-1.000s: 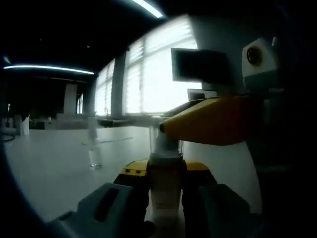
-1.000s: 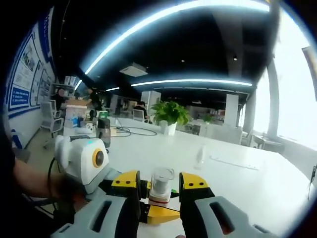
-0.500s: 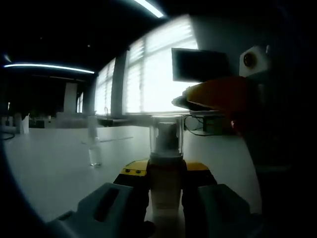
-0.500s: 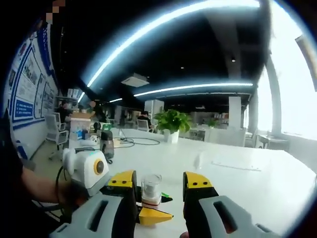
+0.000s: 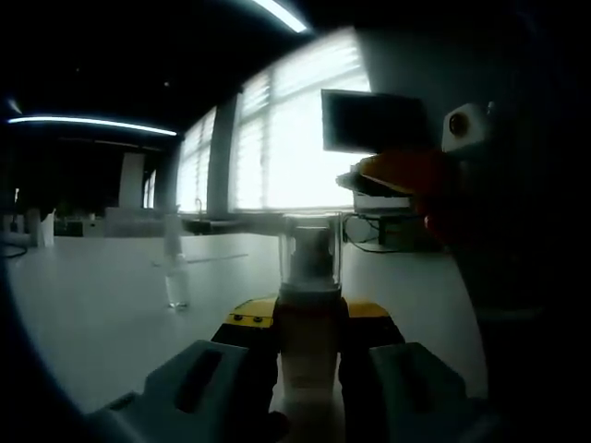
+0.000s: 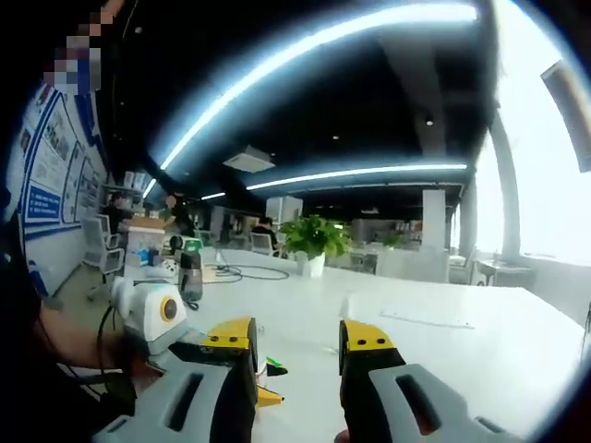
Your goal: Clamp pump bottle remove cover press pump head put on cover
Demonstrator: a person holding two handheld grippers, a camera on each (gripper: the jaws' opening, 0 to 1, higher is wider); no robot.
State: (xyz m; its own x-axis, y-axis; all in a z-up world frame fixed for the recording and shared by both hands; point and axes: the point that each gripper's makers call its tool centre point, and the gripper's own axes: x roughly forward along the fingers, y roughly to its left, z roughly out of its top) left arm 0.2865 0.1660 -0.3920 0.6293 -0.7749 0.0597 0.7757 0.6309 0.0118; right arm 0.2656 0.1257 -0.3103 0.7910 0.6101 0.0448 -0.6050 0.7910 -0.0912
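I'm in an open-plan office: long white table (image 6: 443, 341), potted plant (image 6: 314, 242), chairs (image 6: 100, 251), wall posters (image 6: 42, 171), ceiling light strips (image 6: 314, 46), big windows (image 5: 277, 138), wall monitor (image 5: 374, 122).

Pump bottle (image 5: 308, 318) upright between left claw (image 5: 307, 346) jaws; small bottle (image 5: 176, 281) on table (image 5: 92, 305), left.

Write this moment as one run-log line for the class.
left gripper: shut on pump bottle | clear cover: on the pump head | right gripper: open, holding nothing | table: small clear bottle standing

Clear cover (image 5: 311, 251); yellow-tipped grey left hand-held gripper (image 5: 309, 318); white table (image 6: 443, 346)
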